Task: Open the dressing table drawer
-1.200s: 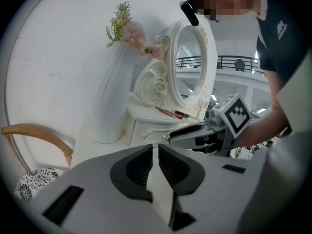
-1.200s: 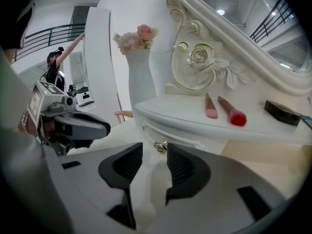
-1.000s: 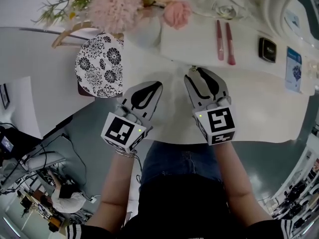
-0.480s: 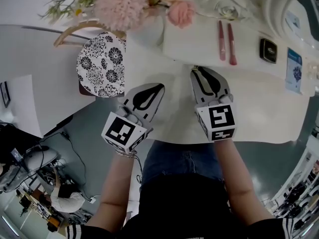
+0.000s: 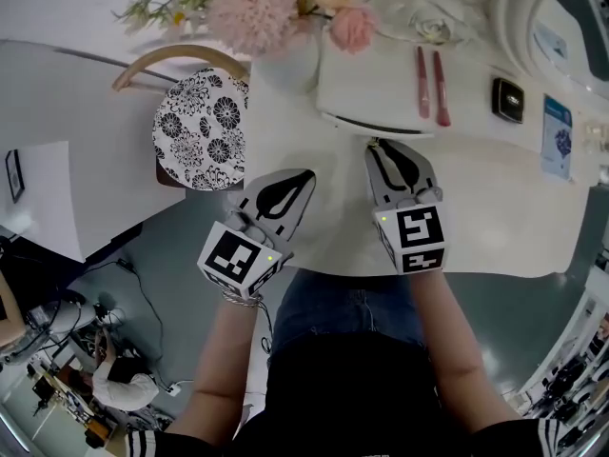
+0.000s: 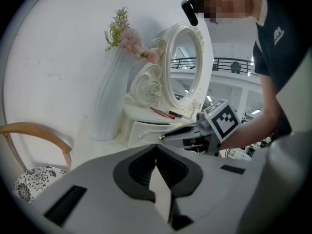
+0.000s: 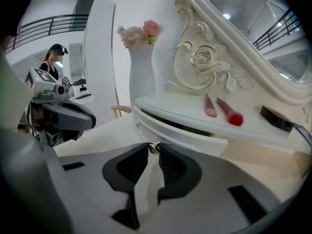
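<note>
Drawer (image 7: 195,138) cracked ajar; we judge most pull left. Right gripper (image 7: 154,149) jaws closing on knob (image 7: 154,146). Left gripper (image 6: 156,149) closed, empty.

The left claw (image 6: 156,147) has its jaws drawn together with nothing between them, above the white worktop (image 6: 95,146). Ahead, the right claw (image 6: 163,137) reaches in from the right, its jaws closing on the little knob (image 6: 160,138) of the dressing table drawer (image 6: 144,130), below an oval mirror (image 6: 185,65). A tall white vase (image 6: 111,106) of pink flowers stands left of the drawer, with a wooden chair (image 6: 29,126) further left.
</note>
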{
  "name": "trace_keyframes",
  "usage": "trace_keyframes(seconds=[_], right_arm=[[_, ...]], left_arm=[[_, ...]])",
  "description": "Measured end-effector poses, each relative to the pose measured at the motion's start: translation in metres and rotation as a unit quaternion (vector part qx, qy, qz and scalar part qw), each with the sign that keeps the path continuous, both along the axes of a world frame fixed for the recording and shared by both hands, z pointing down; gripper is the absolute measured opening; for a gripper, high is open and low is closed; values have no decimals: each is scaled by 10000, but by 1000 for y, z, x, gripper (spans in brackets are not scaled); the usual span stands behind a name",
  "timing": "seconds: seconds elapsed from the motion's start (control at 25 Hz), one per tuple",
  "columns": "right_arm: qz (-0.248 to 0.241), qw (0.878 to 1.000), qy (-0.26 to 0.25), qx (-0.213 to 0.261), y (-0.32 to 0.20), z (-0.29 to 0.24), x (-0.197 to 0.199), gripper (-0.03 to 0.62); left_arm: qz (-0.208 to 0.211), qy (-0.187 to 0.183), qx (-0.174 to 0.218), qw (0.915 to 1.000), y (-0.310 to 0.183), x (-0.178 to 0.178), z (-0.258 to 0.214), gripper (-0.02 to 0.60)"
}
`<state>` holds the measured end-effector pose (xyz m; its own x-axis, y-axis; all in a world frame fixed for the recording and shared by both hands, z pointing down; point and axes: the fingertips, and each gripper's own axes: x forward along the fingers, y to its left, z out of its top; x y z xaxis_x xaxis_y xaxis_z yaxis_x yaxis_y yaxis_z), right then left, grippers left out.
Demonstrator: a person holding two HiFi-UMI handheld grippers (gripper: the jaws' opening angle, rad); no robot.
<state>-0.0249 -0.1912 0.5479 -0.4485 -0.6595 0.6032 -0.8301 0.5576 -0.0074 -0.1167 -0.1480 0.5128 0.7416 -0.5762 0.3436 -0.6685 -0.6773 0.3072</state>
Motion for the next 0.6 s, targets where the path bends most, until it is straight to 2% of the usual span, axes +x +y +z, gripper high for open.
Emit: trace_keyframes(seconds=[0.6], right_arm=[[26,9999,-78,-61,24,0,1,86]], left_arm=[[15,20,2,10000,26,3,0,17]])
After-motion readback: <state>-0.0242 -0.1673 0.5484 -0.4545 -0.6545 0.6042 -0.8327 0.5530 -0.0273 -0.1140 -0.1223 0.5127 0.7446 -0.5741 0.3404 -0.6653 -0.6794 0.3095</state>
